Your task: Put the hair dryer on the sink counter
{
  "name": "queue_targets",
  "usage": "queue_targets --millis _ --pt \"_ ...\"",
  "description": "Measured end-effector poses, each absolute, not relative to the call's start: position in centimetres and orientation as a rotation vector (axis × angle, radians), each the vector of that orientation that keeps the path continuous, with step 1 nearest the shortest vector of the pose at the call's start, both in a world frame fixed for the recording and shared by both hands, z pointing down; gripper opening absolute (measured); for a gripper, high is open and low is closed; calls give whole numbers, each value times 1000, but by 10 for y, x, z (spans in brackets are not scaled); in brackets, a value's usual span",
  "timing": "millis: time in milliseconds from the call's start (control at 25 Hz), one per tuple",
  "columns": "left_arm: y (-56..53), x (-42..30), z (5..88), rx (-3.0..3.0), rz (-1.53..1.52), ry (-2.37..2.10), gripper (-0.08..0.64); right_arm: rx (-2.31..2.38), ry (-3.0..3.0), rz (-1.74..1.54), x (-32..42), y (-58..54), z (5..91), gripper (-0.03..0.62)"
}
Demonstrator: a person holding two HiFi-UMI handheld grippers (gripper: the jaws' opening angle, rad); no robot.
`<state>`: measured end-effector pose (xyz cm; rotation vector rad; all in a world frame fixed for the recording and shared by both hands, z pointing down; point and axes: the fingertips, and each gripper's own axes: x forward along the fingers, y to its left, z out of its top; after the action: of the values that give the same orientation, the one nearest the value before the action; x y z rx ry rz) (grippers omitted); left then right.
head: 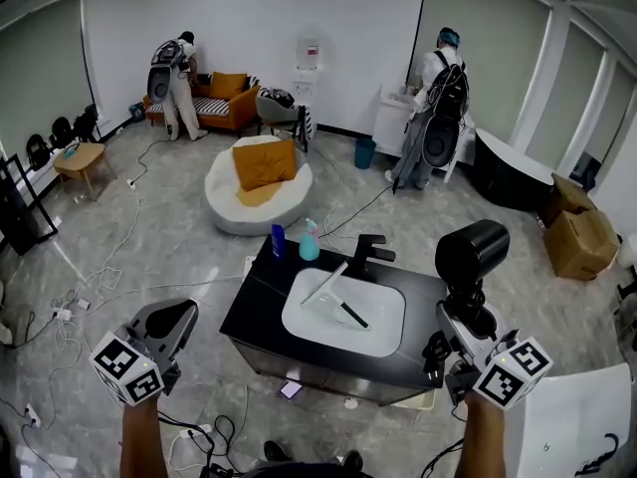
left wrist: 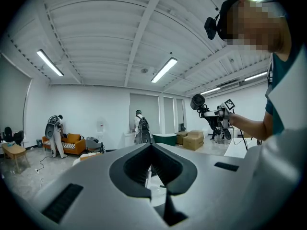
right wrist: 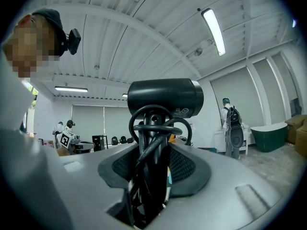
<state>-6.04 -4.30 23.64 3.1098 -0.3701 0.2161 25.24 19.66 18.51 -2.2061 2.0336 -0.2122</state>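
- The right gripper (head: 456, 329) gripped the hair dryer (head: 472, 251) by its cord-wrapped handle, upright between the 2 jaws.
- The left gripper (head: 179, 319) had jaws together, nothing between.

Our left gripper (head: 171, 323) and right gripper (head: 463, 332) have pale grey moulded shells with black-lined jaw pockets. Each carries a white cube (head: 127, 368) printed with black square markers. Behind the cubes we wear a teal short sleeve (left wrist: 276, 75), a black head camera (left wrist: 213, 25) and dark shoes (head: 348, 459).
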Motion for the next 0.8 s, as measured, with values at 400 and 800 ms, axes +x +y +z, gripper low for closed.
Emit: queue_targets --millis 400,800 --pt "-86 -98 238 3119 187 -355 5 -2227 2019 -202 221 156 185 183" --pt "-124 -128 247 3080 183 -513 5 -2121 2147 -203 213 79 181 183"
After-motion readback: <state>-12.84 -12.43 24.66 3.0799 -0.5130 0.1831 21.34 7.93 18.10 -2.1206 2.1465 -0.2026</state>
